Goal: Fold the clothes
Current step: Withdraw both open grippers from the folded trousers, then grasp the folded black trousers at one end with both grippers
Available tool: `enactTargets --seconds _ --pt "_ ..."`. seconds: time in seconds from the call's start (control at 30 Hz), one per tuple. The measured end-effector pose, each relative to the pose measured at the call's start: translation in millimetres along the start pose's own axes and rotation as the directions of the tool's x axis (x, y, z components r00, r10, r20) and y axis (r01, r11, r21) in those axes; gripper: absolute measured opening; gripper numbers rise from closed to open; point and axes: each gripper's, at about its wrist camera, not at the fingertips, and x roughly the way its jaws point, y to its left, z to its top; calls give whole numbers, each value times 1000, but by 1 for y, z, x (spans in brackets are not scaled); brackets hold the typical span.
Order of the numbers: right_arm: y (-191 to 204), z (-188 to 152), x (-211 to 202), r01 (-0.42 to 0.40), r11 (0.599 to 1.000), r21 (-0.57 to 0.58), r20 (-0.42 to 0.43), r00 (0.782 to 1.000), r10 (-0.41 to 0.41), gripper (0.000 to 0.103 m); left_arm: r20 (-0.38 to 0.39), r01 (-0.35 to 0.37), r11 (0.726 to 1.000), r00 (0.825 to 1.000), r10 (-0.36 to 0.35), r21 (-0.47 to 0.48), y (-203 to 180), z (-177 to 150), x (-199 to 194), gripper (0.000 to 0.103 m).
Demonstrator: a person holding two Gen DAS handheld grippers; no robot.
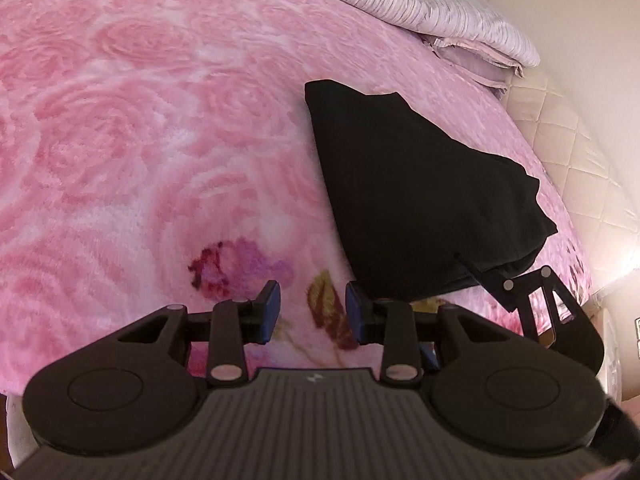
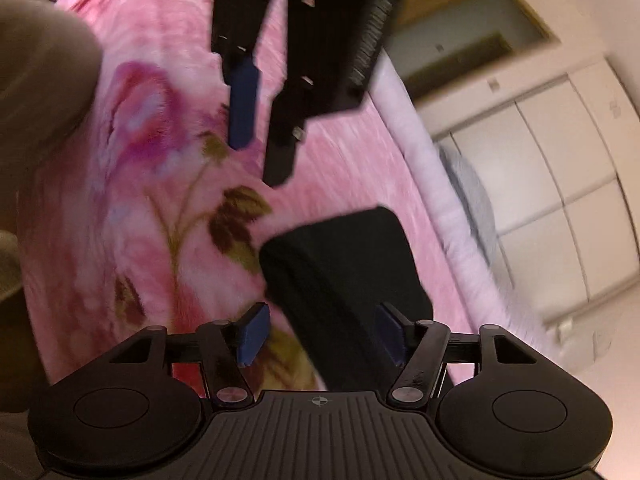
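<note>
A folded black garment (image 1: 420,192) lies on the pink rose-patterned blanket (image 1: 160,120), to the right of and beyond my left gripper (image 1: 313,312). The left gripper is open and empty, just off the garment's near left corner. The right gripper (image 1: 532,300) shows at the garment's near right edge. In the right wrist view the garment (image 2: 340,264) lies between and beyond the fingers of my right gripper (image 2: 320,336), which is open and holds nothing. The left gripper (image 2: 260,128) hangs above the blanket (image 2: 140,160) at the top of this blurred view.
A lilac striped quilt (image 1: 420,8) is bunched at the bed's far end. A quilted cream headboard or bed side (image 1: 568,140) runs along the right. White wardrobe doors (image 2: 540,180) stand beyond the bed edge. The person's sleeve (image 2: 40,60) is at the left.
</note>
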Motion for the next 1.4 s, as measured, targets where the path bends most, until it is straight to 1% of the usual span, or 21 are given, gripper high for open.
enactTargets --seconds 0.03,0.13,0.27,0.33,0.37,0.4,0.47,0.5,0.53,0.57,0.6,0.63,0.67,0.73,0.8,0.97,1.1,1.2,1.27,1.33,1.4 --pt "4 1 3 10 999 -36 13 1000 -9 63 0 1 1000 1000 -1 -3 1 1 1 30" --pt "8 5 13 30 997 -72 29 999 -28 63 -2 -1 1000 1000 1 -18 6 5 6 30" --pt "10 9 26 49 998 -48 36 998 -47 62 -1 2 1000 1000 -2 -29 9 6 8 30" --pt "6 8 29 22 1000 3 34 999 -23 51 0 1 1000 1000 -1 -28 9 7 8 30" --pt "4 7 29 0 1000 26 32 999 0 34 1 1 1000 1000 -1 -22 8 8 8 30" --pt "1 6 29 -22 998 51 31 999 21 22 3 0 1000 1000 0 -17 7 9 8 30" --pt "-4 5 29 -33 992 119 32 999 30 16 9 4 1000 1000 -4 4 3 13 8 29" --pt "-13 4 29 -51 979 196 37 998 45 12 13 9 1000 1000 -9 18 0 15 8 29" --pt "-27 2 29 -81 950 301 47 996 70 11 17 13 999 1000 -14 33 -3 18 8 28" --pt "-44 -2 28 -114 899 422 66 993 94 10 24 16 999 1000 -17 51 -7 21 7 28" --pt "-61 -6 26 -145 832 535 89 989 116 10 34 19 997 999 -21 70 -12 25 7 28" --pt "-79 -13 23 -174 753 635 115 985 130 10 43 23 996 999 -27 89 -18 30 7 28" --pt "-98 -21 19 -193 659 728 140 981 132 9 50 35 994 998 -41 107 -26 34 9 28" --pt "-136 -49 11 -226 429 875 197 974 113 9 62 60 988 996 -69 143 -43 43 14 28" --pt "-170 -79 0 -232 220 947 226 973 53 9 73 83 980 993 -98 180 -60 52 19 28" --pt "-224 -160 -28 -165 -85 983 154 981 -119 9 83 145 952 981 -173 270 -105 73 37 28" --pt "-227 -227 -30 -80 -272 959 50 992 -115 9 34 209 924 972 -232 320 -146 81 75 28" --pt "-229 -278 -31 -15 -406 914 -27 995 -100 9 -16 255 904 964 -265 343 -175 85 110 28" --pt "-230 -311 -32 26 -488 872 -76 994 -83 9 -60 261 902 965 -256 343 -188 84 132 28" --pt "-230 -317 -34 21 -485 874 -71 994 -84 9 -78 249 900 968 -237 357 -198 81 145 28" --pt "-241 -311 -35 11 -423 906 -67 991 -119 9 -73 243 898 970 -232 367 -200 81 147 28"
